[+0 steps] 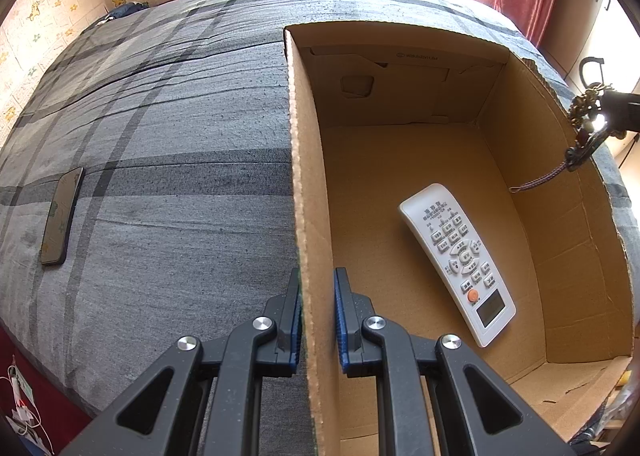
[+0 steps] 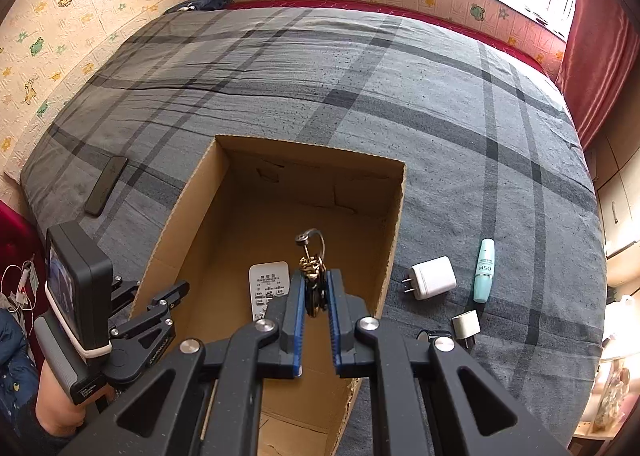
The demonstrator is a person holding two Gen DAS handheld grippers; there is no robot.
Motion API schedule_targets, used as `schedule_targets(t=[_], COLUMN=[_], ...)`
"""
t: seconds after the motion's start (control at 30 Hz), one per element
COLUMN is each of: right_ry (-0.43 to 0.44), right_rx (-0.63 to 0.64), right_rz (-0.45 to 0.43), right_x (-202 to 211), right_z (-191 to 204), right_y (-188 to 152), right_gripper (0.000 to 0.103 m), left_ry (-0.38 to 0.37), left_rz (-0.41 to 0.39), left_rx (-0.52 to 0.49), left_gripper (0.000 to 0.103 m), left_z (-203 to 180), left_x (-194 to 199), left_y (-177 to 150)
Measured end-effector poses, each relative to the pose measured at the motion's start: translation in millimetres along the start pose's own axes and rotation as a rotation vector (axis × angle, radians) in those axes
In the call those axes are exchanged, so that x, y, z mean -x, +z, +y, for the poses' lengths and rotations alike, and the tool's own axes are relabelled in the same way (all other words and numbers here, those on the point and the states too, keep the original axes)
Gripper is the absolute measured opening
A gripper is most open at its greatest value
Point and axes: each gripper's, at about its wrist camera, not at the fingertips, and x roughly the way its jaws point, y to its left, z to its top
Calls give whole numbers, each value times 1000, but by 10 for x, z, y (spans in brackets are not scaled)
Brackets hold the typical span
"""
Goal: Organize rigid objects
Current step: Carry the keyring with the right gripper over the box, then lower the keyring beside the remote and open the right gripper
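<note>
An open cardboard box stands on the bed, and a white remote control lies face up on its floor. My left gripper is shut on the box's left wall near the front corner. It shows in the right wrist view as the left gripper at that same wall. My right gripper is shut on a bunch of keys, held above the box's inside, over the remote control. In the left wrist view the bunch of keys hangs over the box's right wall with a cord dangling.
On the grey plaid bedspread, a white charger plug, a teal tube and a small adapter lie right of the box. A dark phone lies to the left. Walls and a red curtain bound the bed.
</note>
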Motion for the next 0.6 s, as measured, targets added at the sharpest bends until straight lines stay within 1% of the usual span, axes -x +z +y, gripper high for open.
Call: schedule_targets(t=[0.23,0.43,0.6], right_ry=[-19,-32,-39], right_rx=[12,15,20], right_rz=[30,82,110], right_x=[-349,-669,-854], right_z=[111,161,200], right_y=[55,72,54], right_gripper=[9,9,9], left_ry=[0,1,2], left_rz=[0,0,0], left_rx=[0,-1,-1], left_gripper=[15,15,15], left_z=[2,-7,-7], left_x=[2,1,1], left_y=[-5,-8,-8])
